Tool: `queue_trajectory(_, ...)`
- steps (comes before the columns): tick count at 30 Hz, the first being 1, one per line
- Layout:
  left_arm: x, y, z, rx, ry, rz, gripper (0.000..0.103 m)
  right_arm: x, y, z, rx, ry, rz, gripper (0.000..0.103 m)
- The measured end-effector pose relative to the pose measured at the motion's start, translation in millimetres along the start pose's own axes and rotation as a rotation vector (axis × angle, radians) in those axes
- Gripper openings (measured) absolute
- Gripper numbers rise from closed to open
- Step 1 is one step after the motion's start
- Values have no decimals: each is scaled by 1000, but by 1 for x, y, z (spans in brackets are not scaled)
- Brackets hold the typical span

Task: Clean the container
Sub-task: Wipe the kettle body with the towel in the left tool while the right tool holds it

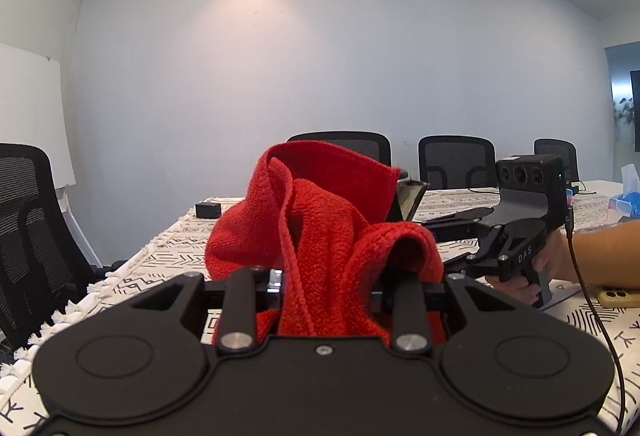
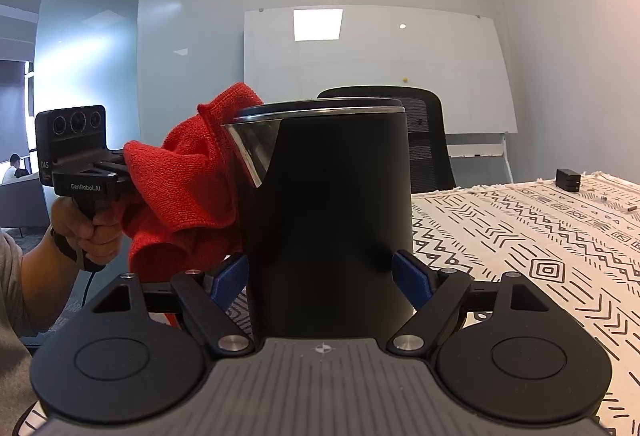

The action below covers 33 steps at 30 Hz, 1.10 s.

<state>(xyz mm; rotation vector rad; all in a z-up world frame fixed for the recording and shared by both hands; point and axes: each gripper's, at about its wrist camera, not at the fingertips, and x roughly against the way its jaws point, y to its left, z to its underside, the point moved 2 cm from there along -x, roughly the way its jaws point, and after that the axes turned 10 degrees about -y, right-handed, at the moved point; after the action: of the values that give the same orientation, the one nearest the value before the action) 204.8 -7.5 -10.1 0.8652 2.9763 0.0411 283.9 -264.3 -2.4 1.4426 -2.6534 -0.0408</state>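
on patterned cloth (image 2: 520, 236): kettle (image 2: 328, 215) upright, spout twd red rag (image 2: 180, 187).

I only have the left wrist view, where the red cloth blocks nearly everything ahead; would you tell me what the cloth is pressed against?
Observer: The right wrist view shows the red cloth bunched against the spout side of a black kettle with a metal rim.
Operator: Thank you. Is the kettle held steady?
Observer: Yes, the right gripper has a blue pad at each side of the kettle's lower body, apparently clamping it.
Operator: Is the kettle upright?
Observer: It is upright; the patterned tablecloth lies beneath it, though the gripper hides its base.
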Motion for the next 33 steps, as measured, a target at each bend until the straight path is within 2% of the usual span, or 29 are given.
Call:
queue_trajectory(5, -4, 2, 14, 21, 54, -10, 34, 1, 0, 0, -4, -1, 0, 80)
queue_trajectory(11, 4, 1, -4, -1, -9, -2, 34, 0, -1, 0, -6, -2, -2, 81)
queue_trajectory(19, -1, 1, 11, 17, 36, -5, 34, 0, -1, 1, -6, -1, -1, 81)
queue_trajectory(26, 4, 2, -11, 1, -22, 21, 34, 0, 0, 1, -7, 1, -1, 81)
queue_trajectory(33, -2, 4, 11, 21, 68, 10, 35, -1, -1, 0, -9, 1, -2, 81)
